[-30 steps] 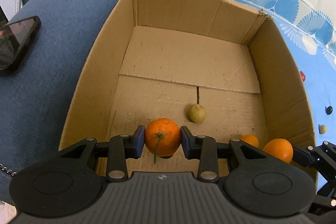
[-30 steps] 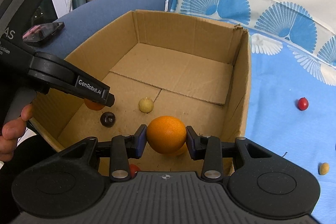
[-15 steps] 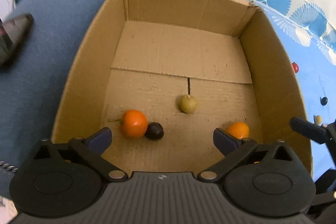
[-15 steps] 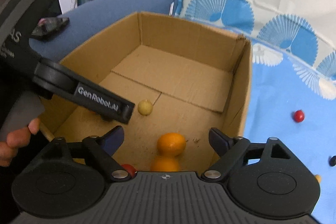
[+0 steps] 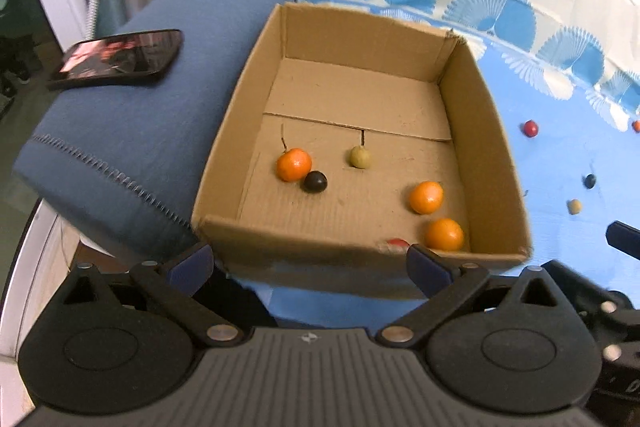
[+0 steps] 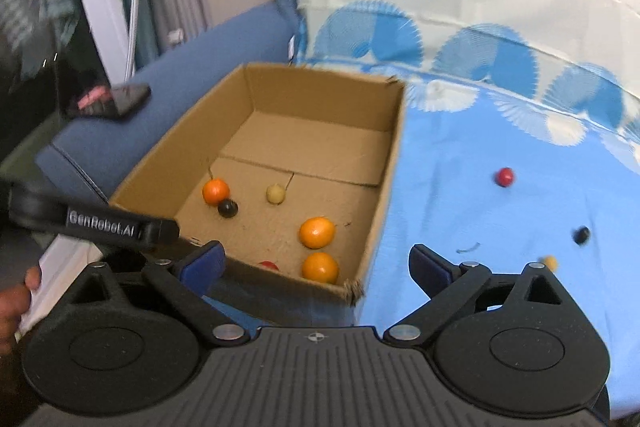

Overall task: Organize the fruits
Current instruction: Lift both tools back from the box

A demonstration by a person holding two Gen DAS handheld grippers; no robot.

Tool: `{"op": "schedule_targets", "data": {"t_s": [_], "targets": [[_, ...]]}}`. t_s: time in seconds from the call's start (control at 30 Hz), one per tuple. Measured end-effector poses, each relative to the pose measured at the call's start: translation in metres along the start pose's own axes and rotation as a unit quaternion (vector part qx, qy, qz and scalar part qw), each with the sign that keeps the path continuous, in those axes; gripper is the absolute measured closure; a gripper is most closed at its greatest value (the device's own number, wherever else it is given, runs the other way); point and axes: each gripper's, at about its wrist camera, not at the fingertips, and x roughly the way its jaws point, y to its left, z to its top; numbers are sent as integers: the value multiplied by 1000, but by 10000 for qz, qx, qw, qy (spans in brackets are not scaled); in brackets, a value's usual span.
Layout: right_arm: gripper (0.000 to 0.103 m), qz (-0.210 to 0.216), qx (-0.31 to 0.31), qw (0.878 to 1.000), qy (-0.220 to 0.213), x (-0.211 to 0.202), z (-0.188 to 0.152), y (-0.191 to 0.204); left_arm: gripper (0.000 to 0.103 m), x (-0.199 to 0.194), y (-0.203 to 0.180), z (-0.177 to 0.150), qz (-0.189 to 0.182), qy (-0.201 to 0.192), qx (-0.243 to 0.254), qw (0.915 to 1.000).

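Holding six fruits: cardboard box (image 5: 224, 163) | left claw (image 5: 308, 263) wide, empty | right claw (image 6: 316, 261) opening, empty

Both views are evenly and softly lit – the shadows stay weak. Strong fisheye bending curves the edges and leaves dark corners. The right wrist view has more motion blur, mostly on the cardboard box (image 6: 372, 155) rim. The phone (image 5: 120, 55) screen shows glare.

"GenRobot.AI" (white lettering) runs along the left claw (image 6: 160, 231).
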Motion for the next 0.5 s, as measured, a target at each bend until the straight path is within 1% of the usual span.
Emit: {"op": "schedule_targets", "data": {"t_s": [0.13,0.3,0.5], "targets": [[3,-29,-28,9992,-396,-37,-10,4,0,-29,-9,-18,8,-265,71,9996],[2,-37,-178,9963,-843,-74,-20,10,0,-61,-20,-35,13,-564,204,9982],[1,-13,-207,9932,-1146,-104,-30,11,0,-88,-24,-50,8,-846,199,9962]]}}
